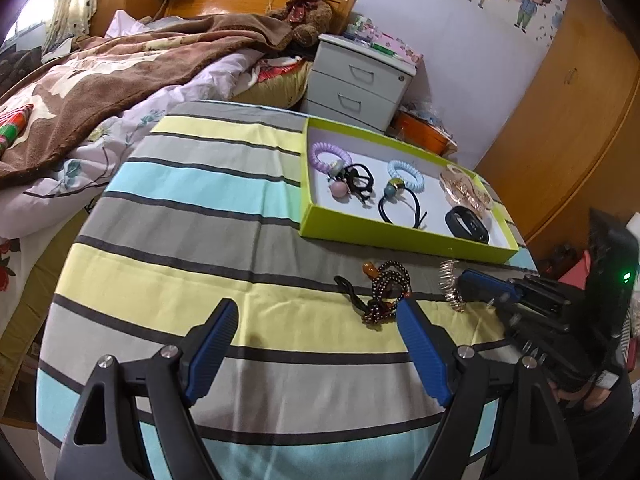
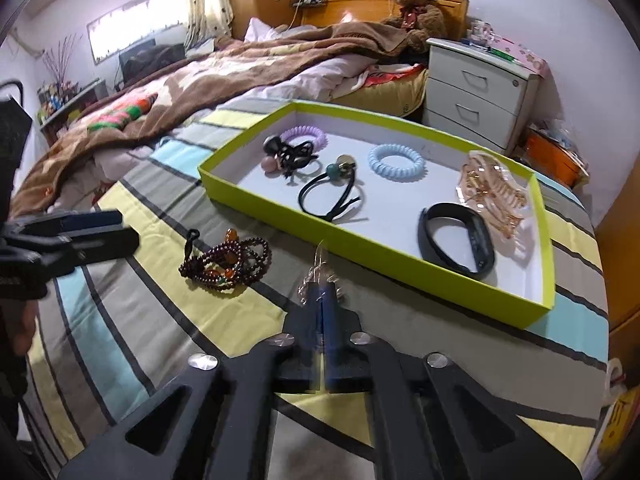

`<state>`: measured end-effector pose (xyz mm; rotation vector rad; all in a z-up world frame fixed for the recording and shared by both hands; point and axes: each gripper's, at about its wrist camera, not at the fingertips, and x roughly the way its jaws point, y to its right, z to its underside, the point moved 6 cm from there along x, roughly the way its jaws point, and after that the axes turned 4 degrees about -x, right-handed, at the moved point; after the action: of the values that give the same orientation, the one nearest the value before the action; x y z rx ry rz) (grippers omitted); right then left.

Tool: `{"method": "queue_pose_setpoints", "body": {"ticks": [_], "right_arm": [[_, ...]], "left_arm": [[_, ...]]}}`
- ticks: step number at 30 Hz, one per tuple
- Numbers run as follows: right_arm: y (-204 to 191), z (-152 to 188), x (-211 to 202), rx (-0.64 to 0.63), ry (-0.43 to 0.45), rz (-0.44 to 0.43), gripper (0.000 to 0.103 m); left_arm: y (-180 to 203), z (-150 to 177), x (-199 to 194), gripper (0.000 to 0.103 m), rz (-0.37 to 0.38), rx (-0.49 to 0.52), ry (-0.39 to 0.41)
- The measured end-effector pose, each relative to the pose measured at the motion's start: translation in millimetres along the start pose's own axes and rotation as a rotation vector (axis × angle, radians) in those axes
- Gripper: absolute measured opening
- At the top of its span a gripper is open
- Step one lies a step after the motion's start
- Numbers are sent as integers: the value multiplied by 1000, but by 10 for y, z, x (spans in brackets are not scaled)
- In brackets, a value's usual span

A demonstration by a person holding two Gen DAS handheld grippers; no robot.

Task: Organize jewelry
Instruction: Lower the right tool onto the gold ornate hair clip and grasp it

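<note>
On a tabletop (image 1: 260,280) draped in a cloth striped grey, yellow and pale blue, a shallow lime-green tray (image 2: 400,268) with a white floor sits toward the far right side. Inside it lie a lilac spiral hair tie (image 2: 304,136), a black hair tie with a pink bead (image 2: 294,158) tangled against it, a black elastic with a teal bead (image 2: 330,196), a pale-blue spiral hair tie (image 2: 397,162), a black wristband (image 2: 456,240) near the front wall, and a rose-gold claw clip (image 2: 490,192) just behind the wristband at the right end.

Outside the tray, on the cloth in front of it, a coil of dark beaded bracelets with amber beads (image 2: 226,264) lies loose, with a small black cord at its left.

The right tool (image 2: 323,292) has its blue pads pressed together on a gold-toned toothed hair clip (image 1: 451,286). In the left wrist view the clip stands at the fingertips, close before the tray's front wall; whether it rests on the cloth or is lifted clear of it is hard to judge from either view. In the right wrist view only thin metal prongs show past the tips, blurred.

The left tool (image 1: 316,344) hangs released over the striped cloth, its blue pads (image 1: 212,344) spread wide with nothing between them; its right pad lies beside the beaded coil in that view.

Behind the tabletop are a bed (image 2: 224,76) with a brown blanket, a teddy bear (image 2: 418,8) by the headboard, and a grey drawer cabinet (image 2: 476,92).
</note>
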<state>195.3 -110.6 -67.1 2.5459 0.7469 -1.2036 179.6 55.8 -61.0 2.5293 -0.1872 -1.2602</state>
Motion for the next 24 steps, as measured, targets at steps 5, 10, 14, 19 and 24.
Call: {"method": "queue_pose_setpoints", "body": {"ticks": [5, 10, 14, 19, 24], "right_arm": [[101, 35, -65, 25, 6, -2, 0], [132, 32, -18, 47, 1, -52, 15], [81, -4, 88, 36, -11, -97, 42], [-23, 3, 268, -44, -65, -23, 43], [-76, 8, 284, -83, -72, 14, 26]], "left_arm": [[86, 17, 138, 83, 2, 16, -32], [154, 51, 186, 83, 6, 31, -42], [172, 40, 147, 83, 4, 33, -31], [168, 10, 134, 83, 0, 37, -26], [157, 6, 160, 83, -7, 34, -33]]}}
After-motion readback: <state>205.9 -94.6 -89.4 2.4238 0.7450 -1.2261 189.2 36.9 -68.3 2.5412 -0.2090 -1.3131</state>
